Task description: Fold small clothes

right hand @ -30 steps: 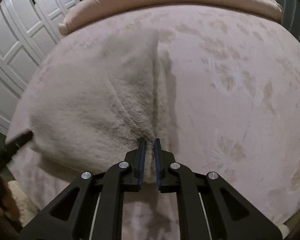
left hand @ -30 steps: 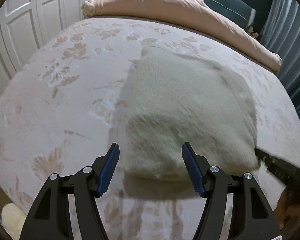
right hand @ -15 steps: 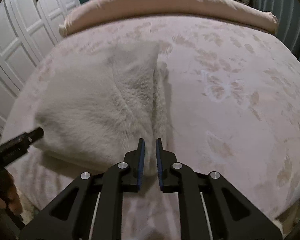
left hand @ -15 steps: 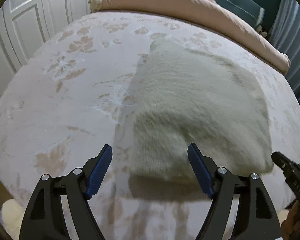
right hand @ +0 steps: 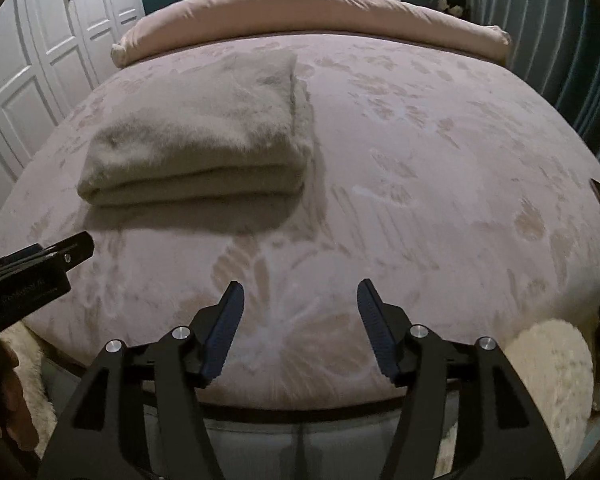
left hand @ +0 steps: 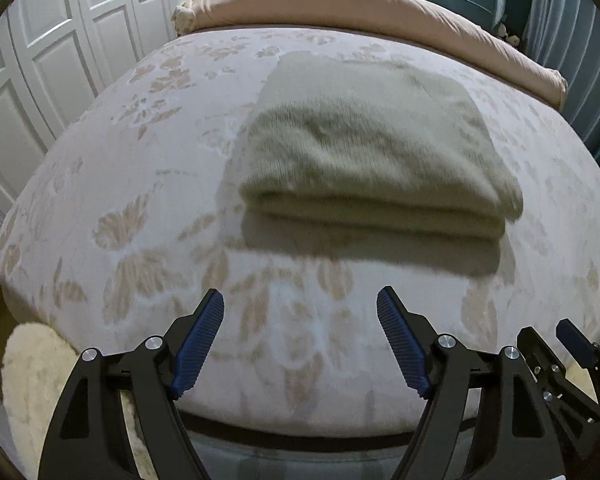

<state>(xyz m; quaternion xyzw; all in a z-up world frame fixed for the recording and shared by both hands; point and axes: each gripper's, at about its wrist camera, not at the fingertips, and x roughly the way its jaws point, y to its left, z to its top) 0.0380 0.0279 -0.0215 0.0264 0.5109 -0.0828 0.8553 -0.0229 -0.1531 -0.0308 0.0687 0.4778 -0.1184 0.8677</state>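
Both wrist views look low across the bed (left hand: 148,208) from its foot; both share the folded garment (right hand: 204,136).

A folded garment (left hand: 364,148) is lying on the bed (left hand: 140,208), well apart from both grippers. The left gripper (left hand: 300,340) and the right gripper (right hand: 300,328) are hovering side by side over the bed's near edge — the garment is sitting ahead of the left one and ahead-left of the right one. Behind the garment, a rolled duvet (right hand: 308,12) is lying across the far end. Cupboard doors (left hand: 52,60) are standing to the left — a fluffy rug (right hand: 552,380) is lying below the near edge.
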